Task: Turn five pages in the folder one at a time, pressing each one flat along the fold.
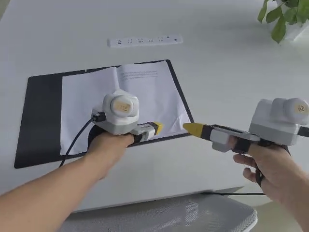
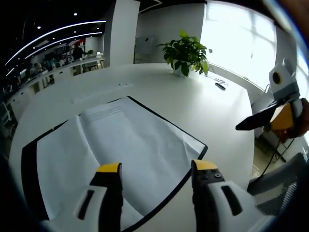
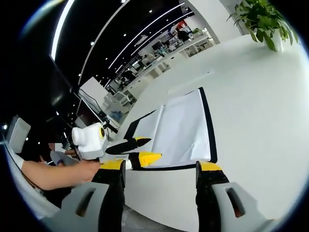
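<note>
A black folder lies open on the white table, its white pages creased along a fold left of the printed sheet. My left gripper hovers at the folder's near edge, jaws open over the right page's near corner, holding nothing. My right gripper is off the folder's right edge, pointing left toward the page corner, jaws open and empty. The right gripper view shows the left gripper in front of the pages. The left gripper view has the right gripper at its right.
A white power strip lies on the table beyond the folder. A potted plant stands at the far right. A grey chair sits below the table's near edge. Bare table surrounds the folder.
</note>
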A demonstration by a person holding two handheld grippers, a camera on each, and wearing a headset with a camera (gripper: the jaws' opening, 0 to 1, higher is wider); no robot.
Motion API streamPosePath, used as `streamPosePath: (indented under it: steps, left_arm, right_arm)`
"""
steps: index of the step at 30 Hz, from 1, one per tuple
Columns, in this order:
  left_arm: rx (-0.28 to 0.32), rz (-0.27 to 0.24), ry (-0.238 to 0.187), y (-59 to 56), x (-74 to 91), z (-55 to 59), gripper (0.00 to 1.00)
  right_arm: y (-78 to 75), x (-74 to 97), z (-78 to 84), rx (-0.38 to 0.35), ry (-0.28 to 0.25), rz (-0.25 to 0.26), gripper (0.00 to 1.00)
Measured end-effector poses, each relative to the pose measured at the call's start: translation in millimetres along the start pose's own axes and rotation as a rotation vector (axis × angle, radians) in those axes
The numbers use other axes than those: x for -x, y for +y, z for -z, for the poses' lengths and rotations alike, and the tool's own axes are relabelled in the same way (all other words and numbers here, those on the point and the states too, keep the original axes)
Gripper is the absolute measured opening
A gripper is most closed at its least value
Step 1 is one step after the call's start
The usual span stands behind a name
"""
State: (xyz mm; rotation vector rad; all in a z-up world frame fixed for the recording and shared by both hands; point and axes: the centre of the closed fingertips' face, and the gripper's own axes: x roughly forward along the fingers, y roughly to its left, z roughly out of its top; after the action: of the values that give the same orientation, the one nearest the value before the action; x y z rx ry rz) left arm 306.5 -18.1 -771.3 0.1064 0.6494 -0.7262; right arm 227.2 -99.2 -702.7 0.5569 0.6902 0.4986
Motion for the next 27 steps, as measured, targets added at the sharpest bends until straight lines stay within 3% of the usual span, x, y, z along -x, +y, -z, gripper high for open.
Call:
streamPosePath:
  steps: [2, 11, 16, 17, 18, 22, 27]
  left_arm:
    - [-0.015, -0.008, 0.012, -1.7, -8.3, 3.4, 0.57]
    - [-0.041, -0.019, -0.01, -10.0, -34.8, 0.7, 0.61]
    - [-0.125, -0.037, 0.025, -13.5, -44.5, 13.3, 0.63]
    - [-0.148, -0.046, 0.026, -13.5, -45.4, 15.1, 0.62]
    - [-0.134, -0.045, 0.021, -15.1, -46.2, 14.9, 0.61]
    - [-0.132, -0.057, 0.009, -12.4, -47.8, 11.7, 0.35]
    - [-0.143, -0.046, 0.008, -12.4, -48.1, 12.4, 0.35]
  right_arm:
    - [-3.0, -4.0, 0.1, -0.021, 0.001, -0.005, 0.58]
    - [-16.3, -16.9, 0.2, -0.072, -0.002, -0.006, 0.58]
    - [-20.6, -22.4, -2.1, -0.1, -0.011, -0.01, 0.57]
    - [-21.3, -23.8, -2.5, -0.104, -0.014, -0.011, 0.57]
    - [-21.8, -24.8, -2.9, -0.107, -0.016, -0.012, 0.57]
    - [-22.8, -29.5, -2.0, -0.122, -0.013, -0.02, 0.55]
    - [-25.0, -34.5, 1.5, -0.131, -0.008, -0.024, 0.55]
